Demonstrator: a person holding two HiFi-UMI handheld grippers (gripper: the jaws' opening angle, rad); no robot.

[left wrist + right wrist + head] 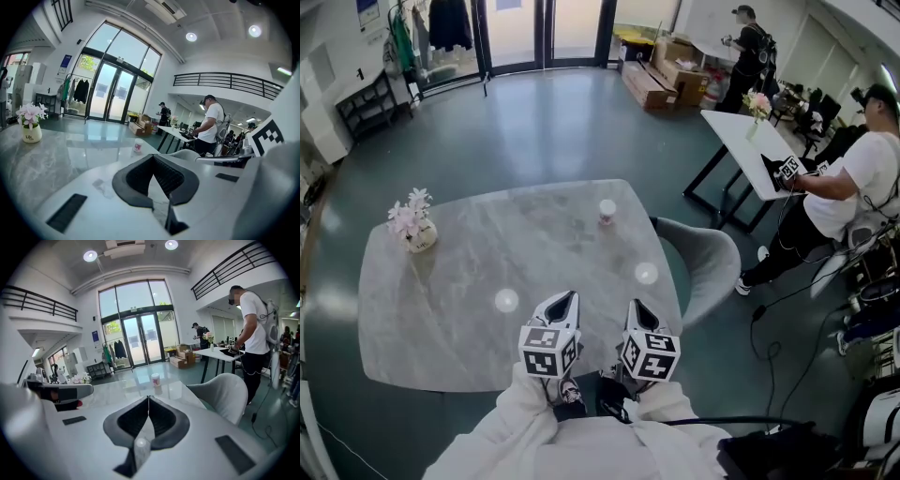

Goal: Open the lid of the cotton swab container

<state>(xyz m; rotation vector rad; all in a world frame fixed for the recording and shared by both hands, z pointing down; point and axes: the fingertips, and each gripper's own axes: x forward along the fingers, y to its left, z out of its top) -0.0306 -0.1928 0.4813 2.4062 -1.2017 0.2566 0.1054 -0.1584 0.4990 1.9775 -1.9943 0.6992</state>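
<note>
Both grippers clenched, pads together, nothing between them; left gripper (pixel 565 298) and right gripper (pixel 635 306) sit side by side at bottom centre of the head view, over the near edge of the grey marble-look table with rounded corners (pixel 478 262).

Small white cylindrical container with a pink label (pixel 607 212) stands upright in the upper right part of the tabletop, near the far edge and well apart from both grippers; lid detail too small to tell; the tabletop between grippers and container is bare.

White vase of pale pink flowers (pixel 414 225) is near the left edge, well apart from the container; grey upholstered chair (pixel 708 264) sits just beside the right edge; open teal-grey floor (pixel 544 131) runs from the far edge up to the glass doors (pixel 544 28) at top.

Head view only: full table outline, plus the white side table (pixel 748 141) at upper right with a person in a white shirt (pixel 853 183) beside it.

Gripper views only: round ceiling lights (pixel 191 36) and a black balcony railing (pixel 225 79); the left gripper view shows the vase large at its left edge, while in the right gripper view it is tiny at far left.
</note>
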